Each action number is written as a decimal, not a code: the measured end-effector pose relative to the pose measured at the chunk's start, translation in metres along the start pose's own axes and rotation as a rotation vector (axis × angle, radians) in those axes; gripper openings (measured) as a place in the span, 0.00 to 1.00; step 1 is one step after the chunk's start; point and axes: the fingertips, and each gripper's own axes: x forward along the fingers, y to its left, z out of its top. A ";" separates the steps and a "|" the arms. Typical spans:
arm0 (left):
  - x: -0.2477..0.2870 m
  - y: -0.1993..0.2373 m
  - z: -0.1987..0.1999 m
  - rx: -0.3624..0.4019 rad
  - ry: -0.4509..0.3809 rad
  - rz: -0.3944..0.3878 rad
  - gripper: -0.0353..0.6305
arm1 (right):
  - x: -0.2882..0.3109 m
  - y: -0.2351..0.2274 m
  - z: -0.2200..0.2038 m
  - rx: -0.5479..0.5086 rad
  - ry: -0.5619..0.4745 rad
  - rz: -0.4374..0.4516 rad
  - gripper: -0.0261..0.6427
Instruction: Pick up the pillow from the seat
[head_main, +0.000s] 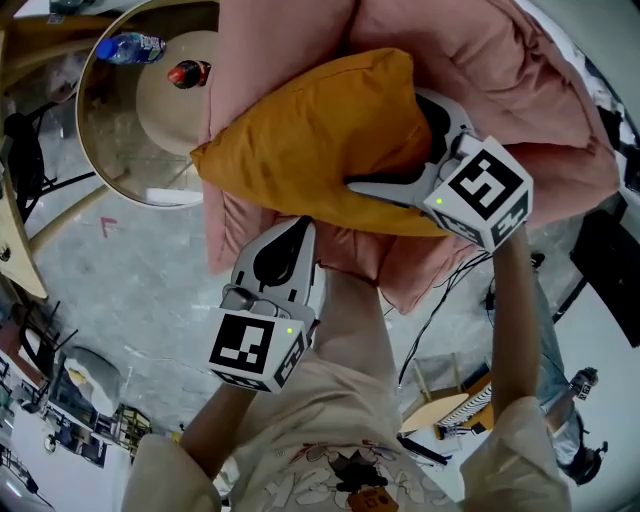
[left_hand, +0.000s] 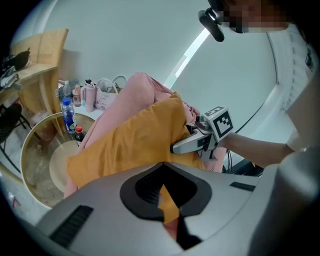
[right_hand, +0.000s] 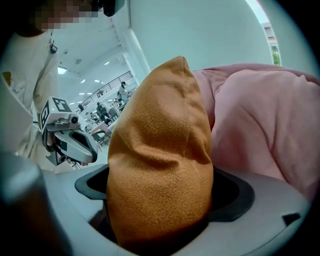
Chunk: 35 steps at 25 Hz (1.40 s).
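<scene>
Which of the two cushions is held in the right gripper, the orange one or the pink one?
The orange pillow: it fills the right gripper, while the pink cushion lies behind it, ungripped.

Large indoor hall: concrete floor (head_main: 140, 280), ceiling lights (right_hand: 60, 70)

Head view steeply down; gripper views close, sharing pillow (head_main: 310, 140)

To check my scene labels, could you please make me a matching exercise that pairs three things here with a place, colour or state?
Things:
1. pillow
2. seat
3. blue-capped bottle

Place, colour or state:
A. on the round table
B. pink
C. clamped between the jaws of the right hand-held gripper

Pairs: 1-C, 2-B, 3-A.
</scene>
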 end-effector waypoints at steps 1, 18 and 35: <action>0.000 0.000 0.000 0.001 -0.001 0.000 0.06 | 0.002 0.001 0.000 -0.004 0.002 -0.003 0.91; -0.003 -0.013 -0.011 0.017 -0.007 0.024 0.06 | 0.003 0.013 -0.010 -0.067 -0.034 -0.138 0.51; -0.017 -0.024 -0.017 0.027 -0.022 0.032 0.06 | -0.004 0.030 -0.014 -0.035 -0.058 -0.116 0.43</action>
